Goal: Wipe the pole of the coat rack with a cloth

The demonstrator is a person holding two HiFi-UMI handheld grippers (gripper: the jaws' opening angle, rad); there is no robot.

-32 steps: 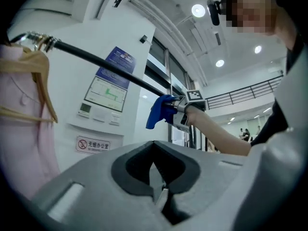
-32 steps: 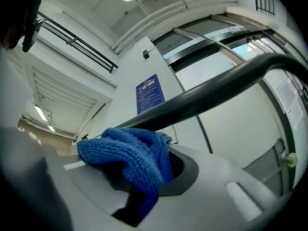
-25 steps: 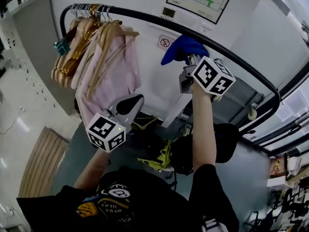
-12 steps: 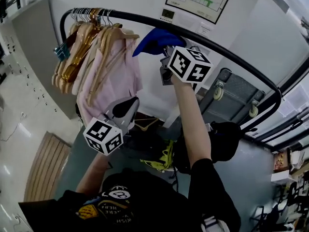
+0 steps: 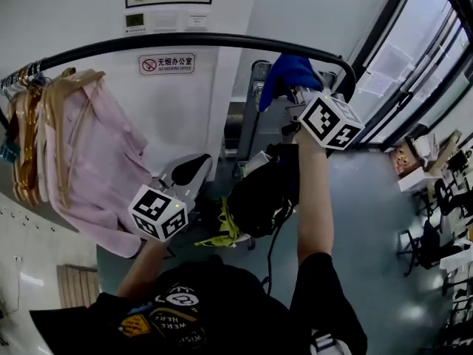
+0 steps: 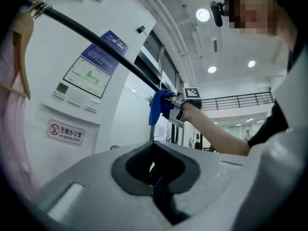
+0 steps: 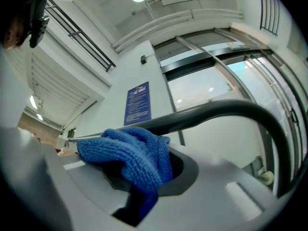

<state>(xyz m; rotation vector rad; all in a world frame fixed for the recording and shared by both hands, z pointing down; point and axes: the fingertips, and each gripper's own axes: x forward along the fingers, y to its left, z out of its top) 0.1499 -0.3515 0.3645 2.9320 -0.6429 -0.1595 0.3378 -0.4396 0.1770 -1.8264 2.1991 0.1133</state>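
- The pole (image 5: 185, 41) of the coat rack crosses the top of the head view as a black bar. It runs from its hanger end at the left to the bend at its right end, and the stretch between is bare.
- The pink garment (image 5: 96, 168) and the wooden hangers (image 5: 41, 117) hang bunched at the left end. Half a second ago the cloth was just beside them; now it is well apart from them.
- The blue cloth (image 5: 290, 72) lies over the pole just short of the right bend. In the right gripper view it is bunched up against the bar.
- A second ago the cloth was around mid-pole, then near the hangers, and now it is at the bend. That looks like a stroke out and back over the bare stretch, so the wipe seems well along. The bend and the part under the hangers probably remain.
- The right gripper (image 5: 298, 95) is raised to the pole, its jaws clamped on the cloth.
- The left gripper (image 5: 194, 170) hangs low, well below the bar. Its jaws are together with nothing between them, and it takes no part in the wiping.
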